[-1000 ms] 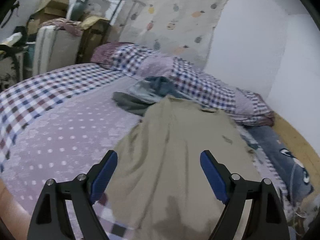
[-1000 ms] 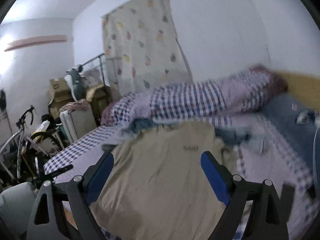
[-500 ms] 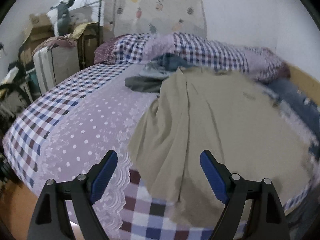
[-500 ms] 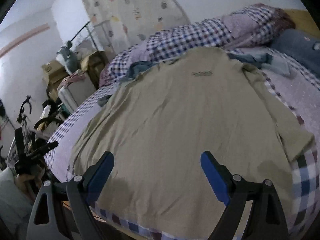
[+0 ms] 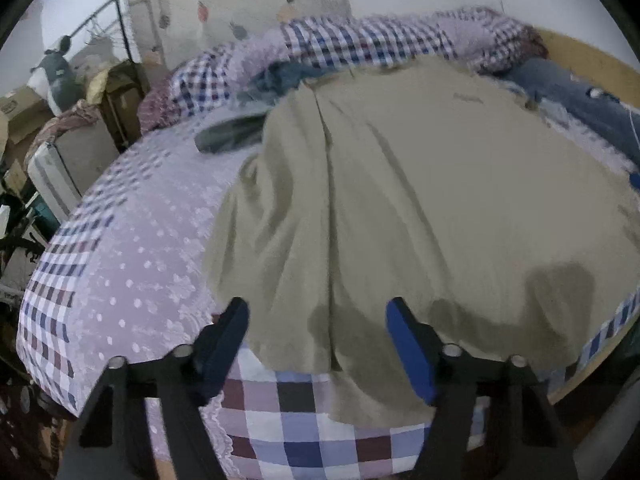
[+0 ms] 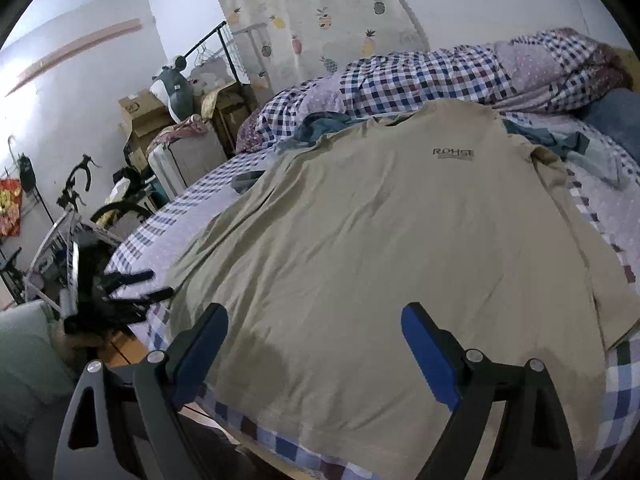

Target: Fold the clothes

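Shirt [image 6: 372,248]: spread face up on the bed [image 5: 132,264], hem at the near edge, collar far.
Left gripper [image 5: 316,332]: jaws wide, empty, over the creased left hem.
Right gripper [image 6: 314,340]: wide open too, nothing held, above the hem.
Step, I'd say: smooth first, then pinch only one side edge.
Tip: flatten those left ridges before folding.

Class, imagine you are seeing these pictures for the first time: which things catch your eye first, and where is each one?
A large tan T-shirt lies spread front-up across the checked bed, its hem at the near edge. Both tools, left and right, are open at that hem. A pineapple-print curtain hangs behind.
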The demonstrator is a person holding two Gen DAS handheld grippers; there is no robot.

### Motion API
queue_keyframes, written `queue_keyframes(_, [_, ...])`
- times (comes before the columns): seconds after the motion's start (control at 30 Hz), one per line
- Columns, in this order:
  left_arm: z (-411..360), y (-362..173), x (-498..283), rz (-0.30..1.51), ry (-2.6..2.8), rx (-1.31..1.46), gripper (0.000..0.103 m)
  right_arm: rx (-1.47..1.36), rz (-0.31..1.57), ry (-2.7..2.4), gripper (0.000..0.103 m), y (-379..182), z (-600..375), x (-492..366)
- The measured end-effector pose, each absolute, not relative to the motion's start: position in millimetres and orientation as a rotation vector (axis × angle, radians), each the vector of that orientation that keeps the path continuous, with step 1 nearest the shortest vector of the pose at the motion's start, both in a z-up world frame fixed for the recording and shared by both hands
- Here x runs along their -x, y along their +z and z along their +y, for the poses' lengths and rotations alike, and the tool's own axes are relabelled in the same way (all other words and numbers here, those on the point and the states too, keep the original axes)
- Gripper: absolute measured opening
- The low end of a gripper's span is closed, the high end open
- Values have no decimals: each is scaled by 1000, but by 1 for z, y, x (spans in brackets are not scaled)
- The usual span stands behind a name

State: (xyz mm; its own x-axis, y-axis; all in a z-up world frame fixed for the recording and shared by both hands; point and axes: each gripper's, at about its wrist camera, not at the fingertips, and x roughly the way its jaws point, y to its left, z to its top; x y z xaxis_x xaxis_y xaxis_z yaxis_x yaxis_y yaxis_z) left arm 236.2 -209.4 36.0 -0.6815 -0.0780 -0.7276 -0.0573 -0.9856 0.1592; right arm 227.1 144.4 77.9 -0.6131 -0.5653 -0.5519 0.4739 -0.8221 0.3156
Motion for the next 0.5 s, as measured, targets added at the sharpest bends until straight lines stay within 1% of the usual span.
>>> queue_keyframes(0.03, [-208,31,-233,-276,-2845,-1277,56,-885,-199,-2384,92,78,145,-227])
queue_keyframes(0.07, [-208,26,-231,-287,-2831,-1303,52,-890,-215,-2378,92,78,147,-227])
queue_keyframes(0.1, [-208,21,-228,-294,-2817,-1323,42,-897,-231,-2372,92,77,148,-225])
queue_keyframes(0.13, [-210,20,-227,-281,-2816,-1331,34,-904,-248,-2366,92,77,149,-224])
queue_keyframes(0.17, [-211,19,-226,-268,-2814,-1338,31,-909,-260,-2361,92,77,150,-223])
queue_keyframes(0.23, [-214,16,-224,-241,-2811,-1353,20,-918,-278,-2354,92,77,151,-221])
queue_keyframes(0.27, [-217,18,-224,-222,-2811,-1339,16,-921,-286,-2350,92,77,152,-221])
queue_keyframes(0.3, [-220,19,-224,-203,-2812,-1325,8,-923,-292,-2348,92,76,153,-221])
queue_keyframes(0.33, [-223,21,-225,-184,-2812,-1310,3,-925,-297,-2347,92,77,153,-220])
queue_keyframes(0.43, [-241,32,-229,-59,-2813,-1230,2,-925,-319,-2338,92,77,155,-220])
queue_keyframes(0.5, [-257,43,-233,68,-2821,-1164,1,-924,-331,-2333,92,77,156,-219])
